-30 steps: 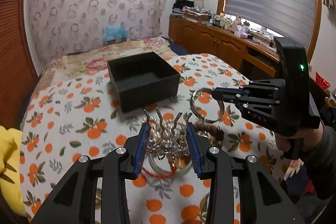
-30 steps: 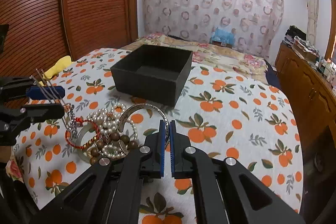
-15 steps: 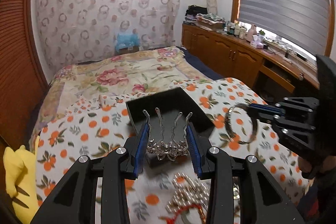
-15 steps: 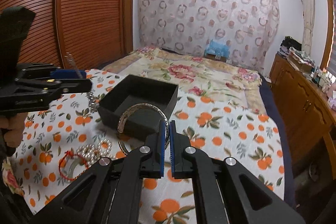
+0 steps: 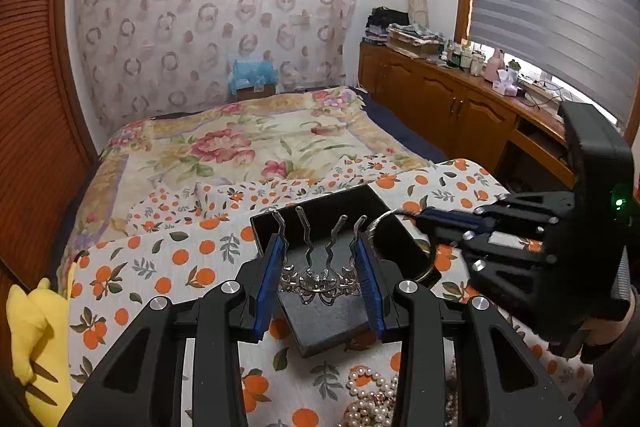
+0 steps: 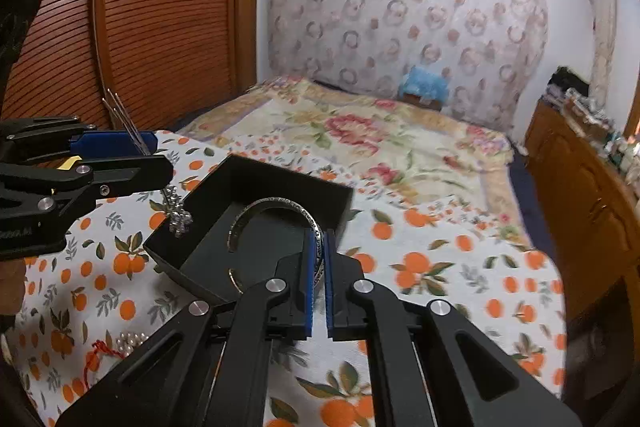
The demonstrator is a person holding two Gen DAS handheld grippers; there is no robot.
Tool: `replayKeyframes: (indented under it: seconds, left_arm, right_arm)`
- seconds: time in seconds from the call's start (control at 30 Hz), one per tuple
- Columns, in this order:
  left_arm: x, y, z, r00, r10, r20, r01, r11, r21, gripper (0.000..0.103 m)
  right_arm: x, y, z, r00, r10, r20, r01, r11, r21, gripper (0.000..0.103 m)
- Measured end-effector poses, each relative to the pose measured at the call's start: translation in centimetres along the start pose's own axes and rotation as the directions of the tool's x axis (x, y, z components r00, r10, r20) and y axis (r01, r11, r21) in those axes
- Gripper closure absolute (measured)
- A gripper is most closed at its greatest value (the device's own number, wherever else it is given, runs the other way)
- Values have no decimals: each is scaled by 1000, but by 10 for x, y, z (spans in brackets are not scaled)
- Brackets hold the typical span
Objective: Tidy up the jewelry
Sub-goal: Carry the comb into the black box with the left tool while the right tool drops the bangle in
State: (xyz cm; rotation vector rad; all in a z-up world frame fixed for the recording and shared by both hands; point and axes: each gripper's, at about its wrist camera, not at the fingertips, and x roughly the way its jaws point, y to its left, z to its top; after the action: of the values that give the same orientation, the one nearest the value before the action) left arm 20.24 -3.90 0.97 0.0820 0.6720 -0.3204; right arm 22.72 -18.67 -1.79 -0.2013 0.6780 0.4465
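Both jaws hold loads over the box (image 5: 320, 323): left gripper (image 5: 320, 279) spans a comb (image 5: 318, 277), right gripper (image 6: 319, 283) pinches a bangle (image 6: 276, 205); neither is released, and pearls (image 5: 374, 403) lie loose below.

Bedspread (image 5: 160, 259): orange-print, spread at 6 o'clock
Quilt (image 5: 248, 143): floral, centre
Curtain (image 5: 208, 27): 12 o'clock
Cabinet (image 5: 452, 107): wooden, 3 o'clock
Yellow toy (image 5: 36, 339): 8 o'clock

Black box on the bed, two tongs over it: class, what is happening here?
A person is sorting jewelry. The left tongs grip a silver hair comb above the black box. The right tongs pinch a silver bangle over the same box. Pearls lie on the orange-print cloth.
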Motion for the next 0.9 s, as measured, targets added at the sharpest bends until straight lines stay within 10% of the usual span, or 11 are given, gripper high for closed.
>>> replayKeyframes:
  seconds: [0.6,0.9]
  left_arm:
    - [55,-17,9,990,50,-132,-41,996,74,68]
    - [51,-25,9,991,75,-114,-64,993,98,49]
  right_arm:
    - [-31,-34,-25,999,32,37,-35,997,70,92]
    - [-47,-46,-38,998,25,56,-30,995,90,92]
